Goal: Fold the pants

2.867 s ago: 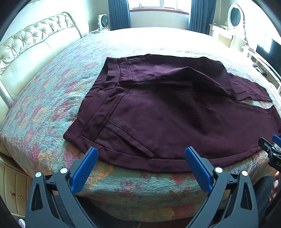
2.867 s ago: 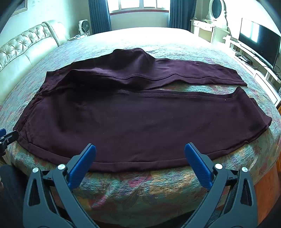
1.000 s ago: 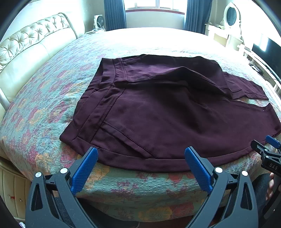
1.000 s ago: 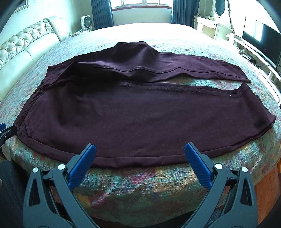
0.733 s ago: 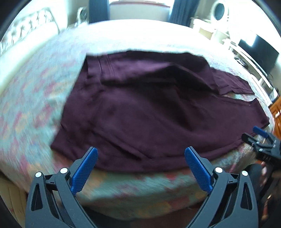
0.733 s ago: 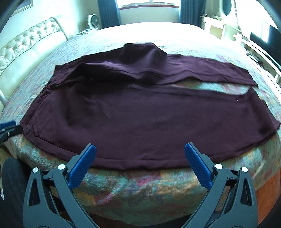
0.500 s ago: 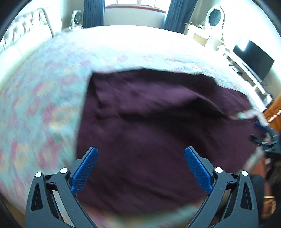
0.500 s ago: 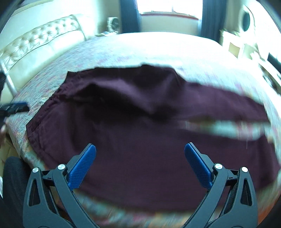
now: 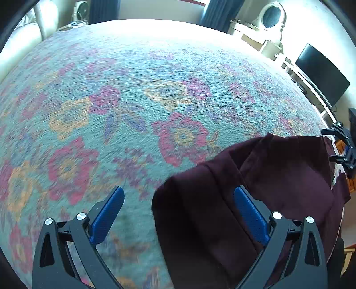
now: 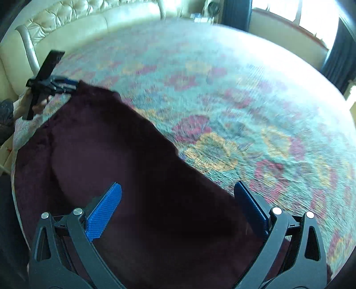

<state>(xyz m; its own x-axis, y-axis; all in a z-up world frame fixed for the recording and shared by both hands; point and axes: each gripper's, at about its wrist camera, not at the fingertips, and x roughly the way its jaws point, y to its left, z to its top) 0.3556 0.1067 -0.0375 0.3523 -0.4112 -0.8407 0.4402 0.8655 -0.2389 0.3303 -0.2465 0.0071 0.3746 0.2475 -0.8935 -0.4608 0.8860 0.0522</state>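
Note:
Dark maroon pants lie on the floral bedspread. In the left wrist view they fill the lower right, and their left edge lies between my open left gripper's blue pads. In the right wrist view the pants spread under my open right gripper, with both pads over the cloth. The left gripper shows there at the pants' far left corner. The right gripper shows at the right edge of the left wrist view. Neither holds cloth.
A cream tufted headboard runs along the far left. A window with dark curtains is at the back. A television and a white dresser with a round mirror stand at the right. The bed edge is near me.
Both grippers have swung forward over the bed and turned outward, the left to the left, the right to the right. The pants now sit at the views' inner sides. The views are motion-blurred.

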